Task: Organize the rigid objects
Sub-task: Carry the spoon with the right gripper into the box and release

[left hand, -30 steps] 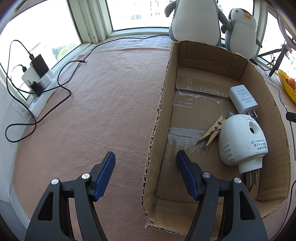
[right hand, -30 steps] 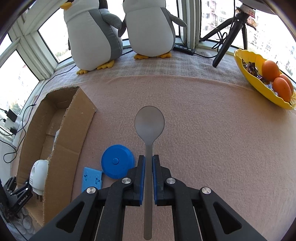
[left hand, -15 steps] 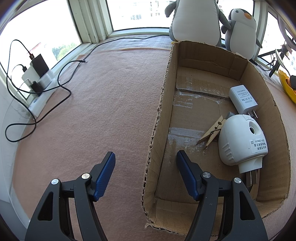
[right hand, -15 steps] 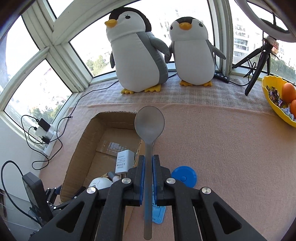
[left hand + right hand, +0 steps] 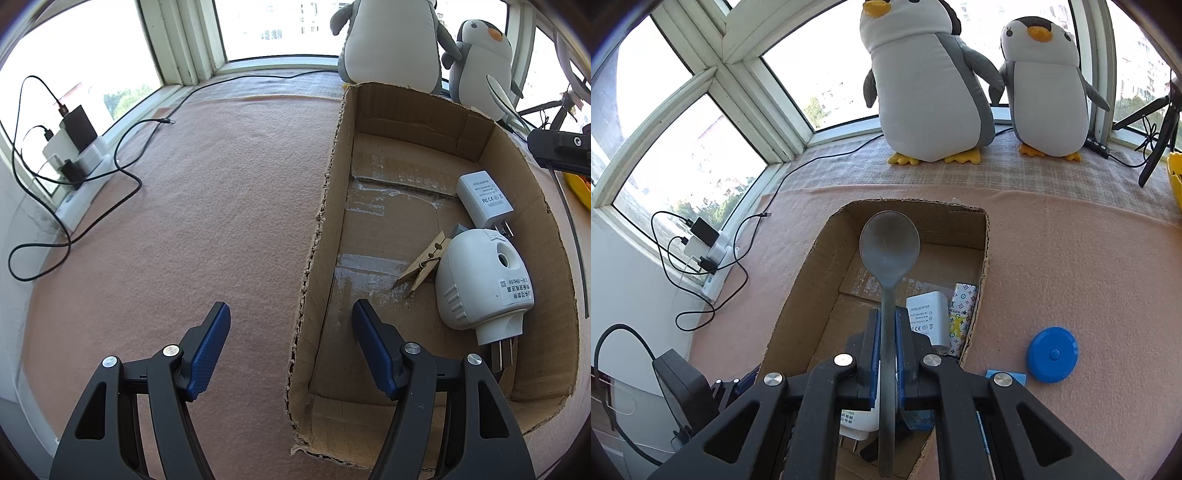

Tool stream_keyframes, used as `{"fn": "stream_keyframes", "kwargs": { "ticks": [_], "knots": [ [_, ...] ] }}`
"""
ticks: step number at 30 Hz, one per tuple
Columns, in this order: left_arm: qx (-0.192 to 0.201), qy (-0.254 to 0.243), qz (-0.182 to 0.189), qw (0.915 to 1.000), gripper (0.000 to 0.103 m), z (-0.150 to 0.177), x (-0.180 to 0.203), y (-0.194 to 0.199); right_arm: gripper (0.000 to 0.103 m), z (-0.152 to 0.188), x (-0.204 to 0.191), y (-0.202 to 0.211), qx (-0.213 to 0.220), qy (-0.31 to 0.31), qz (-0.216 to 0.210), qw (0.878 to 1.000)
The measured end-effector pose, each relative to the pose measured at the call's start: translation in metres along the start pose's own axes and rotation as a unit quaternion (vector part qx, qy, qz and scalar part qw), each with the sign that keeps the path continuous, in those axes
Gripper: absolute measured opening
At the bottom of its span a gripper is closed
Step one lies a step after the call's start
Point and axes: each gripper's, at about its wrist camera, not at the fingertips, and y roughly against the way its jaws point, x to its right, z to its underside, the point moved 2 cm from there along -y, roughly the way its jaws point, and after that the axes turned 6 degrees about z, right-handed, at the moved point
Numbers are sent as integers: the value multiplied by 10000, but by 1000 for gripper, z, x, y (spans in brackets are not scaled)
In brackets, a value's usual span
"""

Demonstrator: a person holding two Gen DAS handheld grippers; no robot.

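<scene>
A cardboard box [image 5: 325, 206] lies open on the pink mat. Inside it are a white adapter [image 5: 484, 201], a white round plug-in device [image 5: 480, 280] and a wooden clothespin [image 5: 424, 266]. My left gripper [image 5: 291, 310] is open and straddles the box's left wall near the front corner without touching it. My right gripper [image 5: 888, 314] is shut on the handle of a metal spoon [image 5: 889, 245], which hangs above the box [image 5: 798, 295]. From the left wrist view the spoon [image 5: 498, 94] shows at the far right. A blue disc [image 5: 1052, 354] and a blue flat piece [image 5: 1006, 376] lie outside the box.
Two penguin plush toys [image 5: 931, 81] stand on the sill behind the box. A power strip with chargers and loose cables [image 5: 74, 151] lies at the left. A tripod [image 5: 1160, 136] and a yellow bowl [image 5: 1176, 177] are at the right. A patterned packet [image 5: 962, 306] leans inside the box.
My right gripper has carried the spoon leftwards and a little upwards, from over the bare mat to over the box. The left gripper has stayed still.
</scene>
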Motion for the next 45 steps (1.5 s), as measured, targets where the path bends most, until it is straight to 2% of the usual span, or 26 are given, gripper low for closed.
{"fn": "stream_keyframes", "kwargs": {
  "ticks": [14,16,18,20,24,27,37,41,45],
  "knots": [
    [0,-2,-3,10000,69,0,0,0,7,11,-7,-23,-310,180,59,9993],
    [0,-3,-2,10000,69,0,0,0,11,12,-7,-23,-303,229,98,9992],
    [1,-2,-1,10000,69,0,0,0,31,12,-8,-21,-255,268,147,9992],
    [1,-4,-2,10000,69,0,0,0,38,11,-8,-18,-171,310,198,9992],
    [-1,-7,-7,10000,69,0,0,0,45,11,-6,-16,-192,322,207,9991],
    [-1,-38,-30,10000,69,0,0,0,49,11,-4,-13,-161,263,167,9994],
    [13,-11,-40,10000,69,0,1,0,50,11,-1,-3,-73,294,179,9994],
    [14,-23,-48,10000,69,0,2,0,58,12,4,5,37,288,225,9993],
    [15,-17,-48,10000,69,0,2,0,59,12,12,12,100,220,258,9994]
  ]
}}
